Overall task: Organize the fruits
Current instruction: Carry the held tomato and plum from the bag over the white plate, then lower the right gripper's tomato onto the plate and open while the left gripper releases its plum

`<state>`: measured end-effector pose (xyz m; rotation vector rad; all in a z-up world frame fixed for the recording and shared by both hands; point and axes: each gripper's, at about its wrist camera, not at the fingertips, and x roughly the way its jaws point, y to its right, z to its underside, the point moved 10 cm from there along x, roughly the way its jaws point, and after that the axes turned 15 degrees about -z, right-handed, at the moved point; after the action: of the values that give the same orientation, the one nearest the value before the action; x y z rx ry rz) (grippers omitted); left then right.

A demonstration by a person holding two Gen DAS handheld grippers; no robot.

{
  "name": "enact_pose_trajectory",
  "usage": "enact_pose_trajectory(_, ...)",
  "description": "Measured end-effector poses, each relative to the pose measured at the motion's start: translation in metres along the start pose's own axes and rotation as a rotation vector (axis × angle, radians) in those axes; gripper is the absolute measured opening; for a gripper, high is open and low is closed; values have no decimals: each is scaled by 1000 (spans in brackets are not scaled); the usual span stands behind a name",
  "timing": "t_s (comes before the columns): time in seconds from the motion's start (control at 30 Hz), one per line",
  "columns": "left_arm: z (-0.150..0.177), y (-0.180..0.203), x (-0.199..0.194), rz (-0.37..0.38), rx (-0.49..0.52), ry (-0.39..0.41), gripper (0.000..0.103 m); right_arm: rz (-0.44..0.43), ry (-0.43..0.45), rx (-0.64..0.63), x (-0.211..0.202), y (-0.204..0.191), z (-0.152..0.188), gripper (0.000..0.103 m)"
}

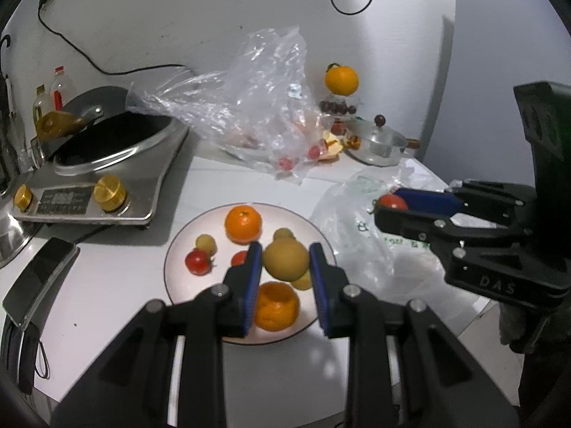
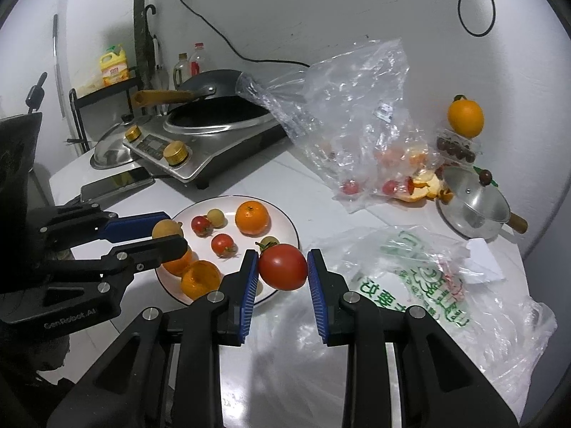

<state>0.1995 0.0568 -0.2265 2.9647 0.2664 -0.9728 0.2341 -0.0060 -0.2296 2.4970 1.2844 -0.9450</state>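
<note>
Right wrist: tomato (image 2: 282,266) between gripper (image 2: 282,267) pads.

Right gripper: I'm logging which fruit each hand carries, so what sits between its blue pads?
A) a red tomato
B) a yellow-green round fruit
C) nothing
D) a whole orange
A: in the right wrist view the right gripper has its pads pressed on both sides of a red tomato with a green stem, held near the plate; the yellow-green fruit is in the left gripper.
</note>
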Motion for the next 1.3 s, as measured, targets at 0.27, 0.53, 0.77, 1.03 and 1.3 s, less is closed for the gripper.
enact_pose_trajectory(0.27, 6, -10, 20, -1, -13, -32, 27, -10, -22, 9, 16, 2, 1, 30)
enact_pose_trajectory(0.53, 8, -10, 43, 13, -19, -65, 27, -14, -37, 25, 32, 9, 2, 30)
enact_pose_trajectory(0.77, 15, -19, 58, 5, -36, -104, 28, -19, -58, 36, 48, 15, 4, 30)
enact_pose_trajectory(1.03, 23, -26, 71, -13, -24, -139, 29, -45, -80, 45, 70, 14, 8, 30)
enact_pose_trajectory(1.3, 25, -31, 74, -9, -35, -147, 29, -83, -94, 62, 93, 8, 12, 30)
